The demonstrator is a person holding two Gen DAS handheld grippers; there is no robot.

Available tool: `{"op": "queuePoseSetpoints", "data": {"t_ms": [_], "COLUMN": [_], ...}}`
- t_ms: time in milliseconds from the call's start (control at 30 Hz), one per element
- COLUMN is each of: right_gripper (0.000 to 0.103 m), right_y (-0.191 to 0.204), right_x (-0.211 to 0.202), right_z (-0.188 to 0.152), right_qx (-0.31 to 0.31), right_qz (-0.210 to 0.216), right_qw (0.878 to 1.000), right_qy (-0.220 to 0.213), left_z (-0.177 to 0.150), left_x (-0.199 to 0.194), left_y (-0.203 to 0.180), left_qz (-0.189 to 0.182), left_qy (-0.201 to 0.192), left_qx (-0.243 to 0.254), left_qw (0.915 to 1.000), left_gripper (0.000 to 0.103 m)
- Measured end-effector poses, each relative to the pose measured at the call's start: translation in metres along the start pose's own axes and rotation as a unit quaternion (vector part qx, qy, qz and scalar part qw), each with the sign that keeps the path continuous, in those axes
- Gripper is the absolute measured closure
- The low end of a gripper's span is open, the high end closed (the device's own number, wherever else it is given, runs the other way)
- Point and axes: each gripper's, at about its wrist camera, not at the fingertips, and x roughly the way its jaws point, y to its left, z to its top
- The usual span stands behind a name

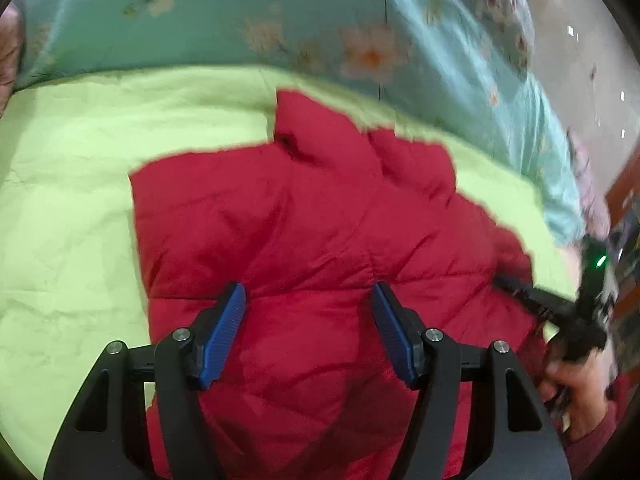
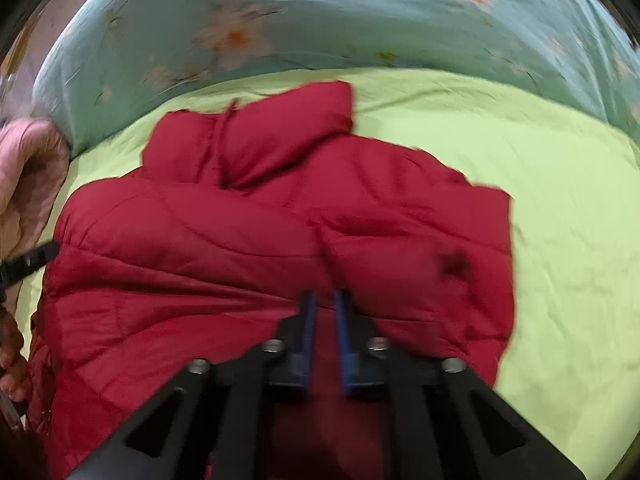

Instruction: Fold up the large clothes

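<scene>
Red puffer jacket (image 1: 320, 240) lies partly folded on a lime-green sheet (image 1: 72, 200), collar end toward the teal floral quilt (image 1: 200, 20) at the far side. Left gripper (image 1: 308, 332) hovers over the jacket's near half, blue pads (image 1: 224, 336) spread apart, nothing between them. Right gripper (image 2: 324, 336): jaws drawn nearly together (narrow gap, view blurred) above the quilted fabric; whether they pinch any cloth cannot be told. A pink garment (image 2: 28, 168) sits at the sheet's edge.
</scene>
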Motion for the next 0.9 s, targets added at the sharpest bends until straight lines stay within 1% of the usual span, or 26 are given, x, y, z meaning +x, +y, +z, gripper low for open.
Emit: {"op": "queuePoseSetpoints", "data": {"t_ms": [33,167,267,333,367,400,467,500,533,567,600,633,667,700,800,900], "right_gripper": [0.102,0.103,0.103,0.103,0.103,0.098,0.093,0.089,0.086,0.084,0.080,0.080,0.081,0.083,0.083,0.083], "right_y": [-0.006,-0.018,-0.013,-0.012,-0.011,-0.011,-0.005,0.000,0.004,0.007,0.008,0.008,0.005,0.000,-0.013,-0.015], "right_x": [-0.001,0.001,0.004,0.004,-0.003,-0.014,-0.038,-0.048,-0.055,-0.057,-0.054,-0.042,-0.030,-0.018,-0.007,-0.003], "right_z": [-0.003,-0.009,-0.007,-0.005,-0.004,-0.004,-0.007,-0.007,-0.008,-0.008,-0.008,-0.009,-0.010,-0.013,-0.012,-0.011], "right_qx": [0.012,0.041,0.025,0.025,0.027,0.030,0.027,0.018,0.007,-0.004,-0.015,-0.029,-0.034,-0.032,-0.011,-0.009], "right_qz": [0.008,0.030,0.019,0.021,0.023,0.023,0.021,0.013,0.004,-0.007,-0.019,-0.040,-0.050,-0.047,-0.022,-0.018], "right_qw": [1.000,0.999,1.000,0.999,0.999,0.999,0.998,0.997,0.997,0.997,0.997,0.998,0.998,0.998,1.000,1.000], "right_qy": [0.000,-0.002,-0.004,-0.007,-0.014,-0.023,-0.054,-0.069,-0.079,-0.080,-0.070,-0.042,-0.021,-0.005,0.001,0.005], "left_z": [-0.003,-0.006,-0.007,-0.009,-0.009,-0.009,-0.008,-0.008,-0.009,-0.008,-0.008,-0.009,-0.009,-0.009,-0.012,-0.012], "left_x": [0.006,0.018,0.021,0.021,0.021,0.020,0.021,0.021,0.020,0.021,0.021,0.021,0.021,0.022,0.024,0.024], "left_y": [0.000,0.010,0.010,0.004,0.003,0.003,0.003,0.003,0.002,0.002,0.002,0.002,0.001,0.001,0.000,0.000], "left_qz": [0.011,0.014,0.032,0.049,0.052,0.054,0.055,0.056,0.058,0.059,0.060,0.061,0.061,0.062,0.070,0.073], "left_qy": [0.009,0.018,0.018,0.017,0.017,0.017,0.016,0.015,0.014,0.013,0.012,0.010,0.009,0.007,-0.002,-0.002], "left_qx": [0.005,-0.012,-0.004,0.012,0.015,0.016,0.016,0.017,0.019,0.021,0.022,0.023,0.023,0.027,0.035,0.037], "left_qw": [0.9999,0.9997,0.9993,0.9986,0.9984,0.9983,0.9982,0.9982,0.9980,0.9979,0.9979,0.9978,0.9978,0.9977,0.9969,0.9967], "left_gripper": [0.041,0.043,0.043,0.043,0.043,0.043,0.043,0.043,0.043,0.043,0.043,0.043,0.043,0.043,0.042,0.042]}}
